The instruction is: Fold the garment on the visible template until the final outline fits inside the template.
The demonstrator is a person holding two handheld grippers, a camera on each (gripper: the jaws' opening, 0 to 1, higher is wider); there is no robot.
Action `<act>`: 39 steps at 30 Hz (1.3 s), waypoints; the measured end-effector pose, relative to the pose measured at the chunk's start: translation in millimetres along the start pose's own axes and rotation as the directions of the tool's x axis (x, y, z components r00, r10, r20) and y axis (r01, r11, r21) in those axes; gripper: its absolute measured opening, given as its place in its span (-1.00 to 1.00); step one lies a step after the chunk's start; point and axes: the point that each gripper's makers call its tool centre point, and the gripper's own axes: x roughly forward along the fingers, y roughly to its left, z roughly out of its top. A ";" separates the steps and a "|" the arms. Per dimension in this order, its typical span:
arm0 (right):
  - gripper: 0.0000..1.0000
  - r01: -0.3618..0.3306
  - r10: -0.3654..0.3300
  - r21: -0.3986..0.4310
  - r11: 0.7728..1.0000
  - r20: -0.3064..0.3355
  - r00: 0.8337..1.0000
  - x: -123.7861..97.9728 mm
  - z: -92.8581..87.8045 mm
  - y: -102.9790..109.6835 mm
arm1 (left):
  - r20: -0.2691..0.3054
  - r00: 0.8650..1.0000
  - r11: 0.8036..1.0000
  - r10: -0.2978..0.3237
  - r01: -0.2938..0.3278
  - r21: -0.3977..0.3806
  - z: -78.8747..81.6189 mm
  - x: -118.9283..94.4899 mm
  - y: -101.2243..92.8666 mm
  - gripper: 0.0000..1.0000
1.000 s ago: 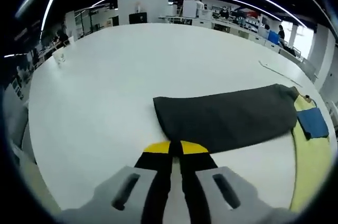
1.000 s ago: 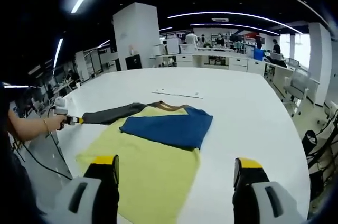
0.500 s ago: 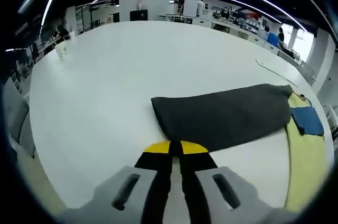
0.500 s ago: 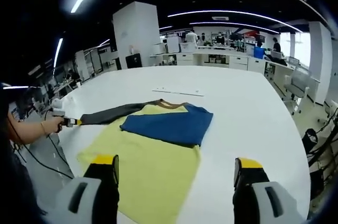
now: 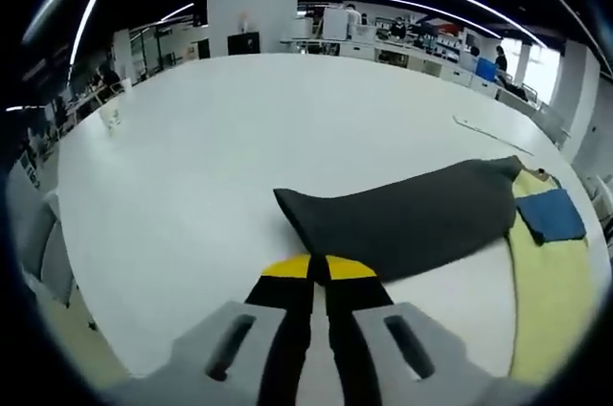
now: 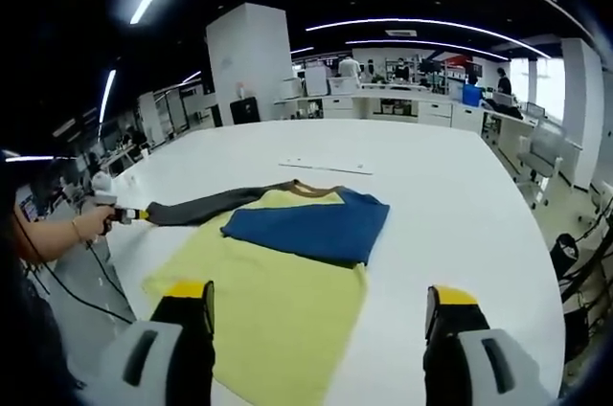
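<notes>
The garment lies flat on the white table (image 6: pixel 450 205). Its yellow body (image 6: pixel 268 301) carries a blue sleeve (image 6: pixel 306 229) folded across it. A dark grey sleeve (image 5: pixel 412 219) stretches out sideways. My left gripper (image 5: pixel 318 267) is shut on that sleeve's cuff edge, jaws pressed together. In the right gripper view, a hand (image 6: pixel 72 229) holds the left gripper (image 6: pixel 120 214) at the far end of the grey sleeve (image 6: pixel 206 205). My right gripper (image 6: pixel 320 293) stands wide open over the yellow body, holding nothing. The yellow body (image 5: pixel 546 281) and blue sleeve (image 5: pixel 551 214) sit at the right of the left gripper view.
A thin pale strip (image 6: pixel 321 169) lies on the table beyond the collar. A small object (image 5: pixel 113 117) stands near the table's far left edge. The table edge runs close by the holding hand. Desks, chairs and people fill the background.
The grey sleeve now tapers more towards the left gripper, drawn slightly tighter. The right gripper and the rest of the garment have not moved.
</notes>
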 end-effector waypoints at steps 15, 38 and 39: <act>0.84 -0.023 0.023 -0.003 1.000 -0.015 1.000 2.4 -2.5 5.3 | 0.072 0.995 0.997 -0.073 0.072 0.013 32.3 -16.3 -24.8 -0.99; 0.85 -0.076 0.076 -0.014 0.997 -0.033 0.997 8.9 -8.4 21.1 | 0.161 0.959 0.971 -0.234 0.221 0.092 88.7 -21.3 -108.4 -0.99; 0.84 -0.084 0.083 -0.017 0.996 -0.038 0.996 9.4 -9.4 23.5 | 0.165 0.955 0.967 -0.248 0.233 0.103 91.2 -21.6 -115.7 -0.99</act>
